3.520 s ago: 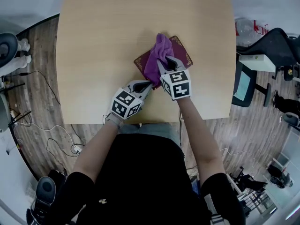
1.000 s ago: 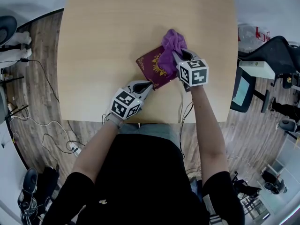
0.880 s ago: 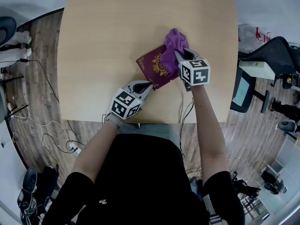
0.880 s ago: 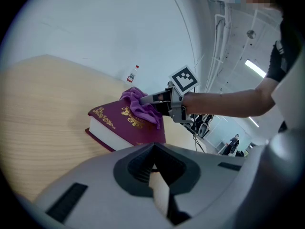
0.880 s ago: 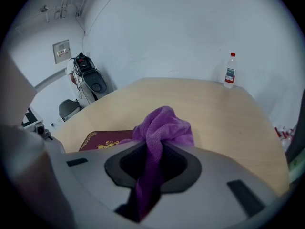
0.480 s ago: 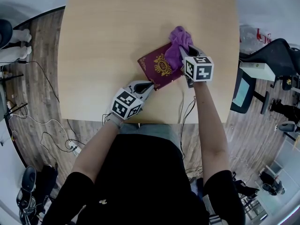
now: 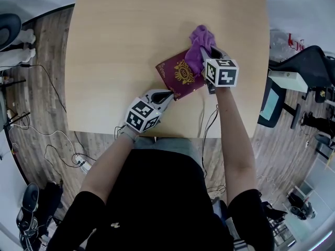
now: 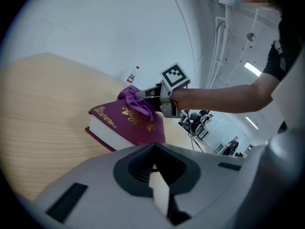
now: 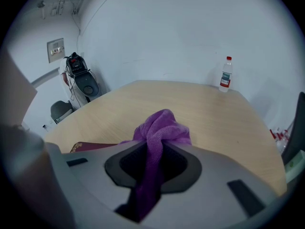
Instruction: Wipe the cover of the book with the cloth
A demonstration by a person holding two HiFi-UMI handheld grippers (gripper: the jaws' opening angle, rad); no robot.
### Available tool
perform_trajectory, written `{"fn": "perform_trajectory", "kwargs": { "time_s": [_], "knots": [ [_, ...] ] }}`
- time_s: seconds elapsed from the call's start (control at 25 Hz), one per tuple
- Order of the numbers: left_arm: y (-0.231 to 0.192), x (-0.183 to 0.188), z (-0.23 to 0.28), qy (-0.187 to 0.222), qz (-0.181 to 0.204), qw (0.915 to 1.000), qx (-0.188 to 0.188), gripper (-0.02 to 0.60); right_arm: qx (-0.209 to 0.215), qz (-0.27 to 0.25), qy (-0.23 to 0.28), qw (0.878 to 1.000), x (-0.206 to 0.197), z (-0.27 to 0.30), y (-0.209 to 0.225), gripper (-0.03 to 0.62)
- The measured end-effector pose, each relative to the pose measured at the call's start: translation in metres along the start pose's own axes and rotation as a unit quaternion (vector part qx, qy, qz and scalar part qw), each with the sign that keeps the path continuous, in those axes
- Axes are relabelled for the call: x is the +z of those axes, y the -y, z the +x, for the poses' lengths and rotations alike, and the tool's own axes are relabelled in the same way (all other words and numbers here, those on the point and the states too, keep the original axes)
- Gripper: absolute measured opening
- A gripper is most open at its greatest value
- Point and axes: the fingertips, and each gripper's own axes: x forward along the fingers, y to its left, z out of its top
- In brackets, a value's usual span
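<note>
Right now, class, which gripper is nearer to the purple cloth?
Right. The right gripper is shut on the purple cloth at the book's far right edge; the left gripper is at the book's near corner, apart from the cloth.

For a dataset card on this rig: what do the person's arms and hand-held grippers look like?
The left hand-held gripper and right hand-held gripper are light grey moulded shells with a dark recess behind the jaws. Each carries a white cube with black square markers. The person wears a black short-sleeved top; forearms are bare.
</note>
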Motion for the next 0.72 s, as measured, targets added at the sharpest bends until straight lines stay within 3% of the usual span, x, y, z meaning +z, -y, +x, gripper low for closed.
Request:
{"fn": "perform_trajectory", "kwargs": {
  "time_s": [0.72],
  "knots": [
    [-0.001, -0.001, 0.001, 0.0, 0.003, 1.0, 0.0, 0.018, 0.119, -0.075, 0.005, 0.99, -0.015, 0.003, -0.138, 0.083]
  ]
}}
